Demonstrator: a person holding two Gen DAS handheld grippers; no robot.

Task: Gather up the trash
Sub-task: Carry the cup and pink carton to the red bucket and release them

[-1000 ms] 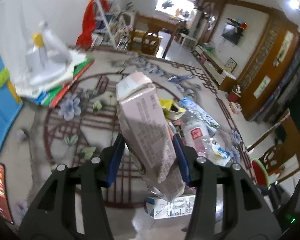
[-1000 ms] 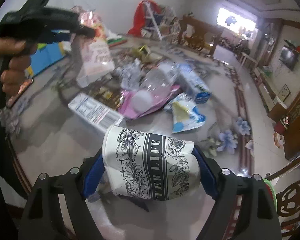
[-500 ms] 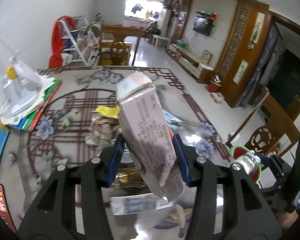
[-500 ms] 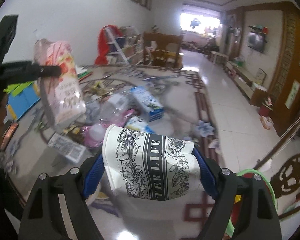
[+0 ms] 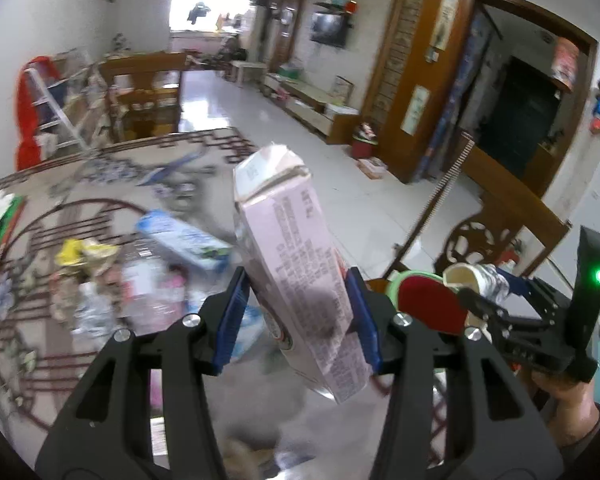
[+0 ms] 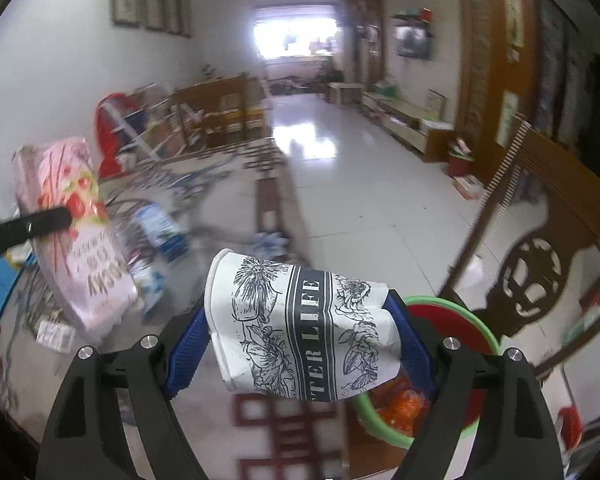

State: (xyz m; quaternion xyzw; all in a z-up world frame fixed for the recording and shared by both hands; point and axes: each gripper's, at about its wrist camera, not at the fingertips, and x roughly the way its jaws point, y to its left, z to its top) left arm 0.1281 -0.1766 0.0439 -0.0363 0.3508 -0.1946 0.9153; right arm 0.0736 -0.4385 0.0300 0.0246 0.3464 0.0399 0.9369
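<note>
Now my left gripper (image 5: 296, 316) clamps the pink carton (image 5: 296, 280); my right gripper (image 6: 300, 332) clamps the paper cup (image 6: 300, 320) beside the green bin (image 6: 476, 328).

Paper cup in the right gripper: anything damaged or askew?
Yes. The paper cup lies sideways between the right gripper pads, rim to the left, and its base end is crumpled inward at the right pad. The pink carton in the left gripper sits tilted, its top flap torn open.
</note>
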